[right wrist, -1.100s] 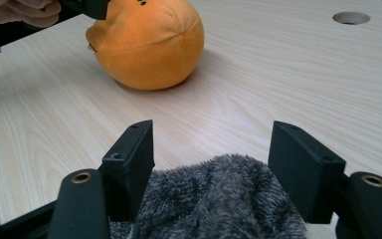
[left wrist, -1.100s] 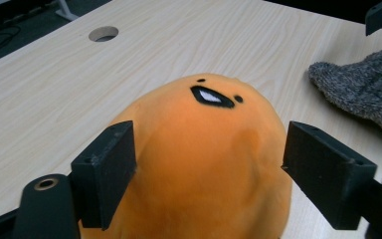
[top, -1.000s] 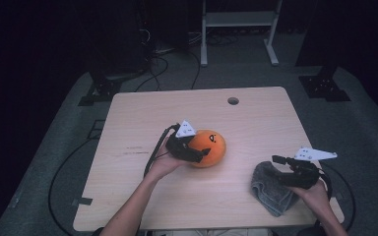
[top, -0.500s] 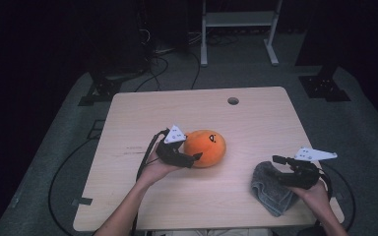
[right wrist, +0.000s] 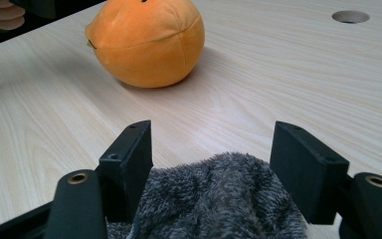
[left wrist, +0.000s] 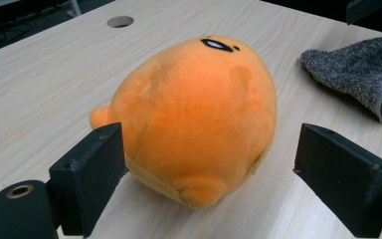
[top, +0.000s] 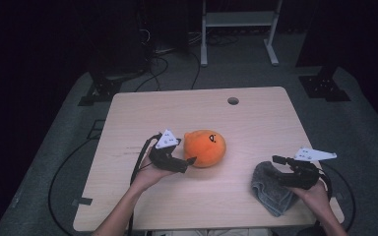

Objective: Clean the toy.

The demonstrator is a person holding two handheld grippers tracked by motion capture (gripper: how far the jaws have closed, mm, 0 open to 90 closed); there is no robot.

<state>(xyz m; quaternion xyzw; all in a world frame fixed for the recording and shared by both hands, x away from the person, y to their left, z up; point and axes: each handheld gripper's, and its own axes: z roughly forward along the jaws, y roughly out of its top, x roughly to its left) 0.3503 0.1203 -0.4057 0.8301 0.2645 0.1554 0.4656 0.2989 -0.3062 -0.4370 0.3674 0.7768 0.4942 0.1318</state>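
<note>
Two grippers work a wooden table (top: 256,118). Left gripper (top: 189,162), jaws just opened wide, flanks the orange plush toy (top: 205,147) without pressing. Right gripper (top: 277,159), at the toy's four o'clock, gapes over a grey cloth (top: 269,189), ungripped.

We hold our left gripper (top: 189,161) low over the table, forearm reaching in from below, its jaws having just been opening and now spread wide with neither pad pressing on anything. Our right gripper (top: 274,159) sits low at the right, hand (top: 315,189) behind it, jaws parted wide and pointing left.
</note>
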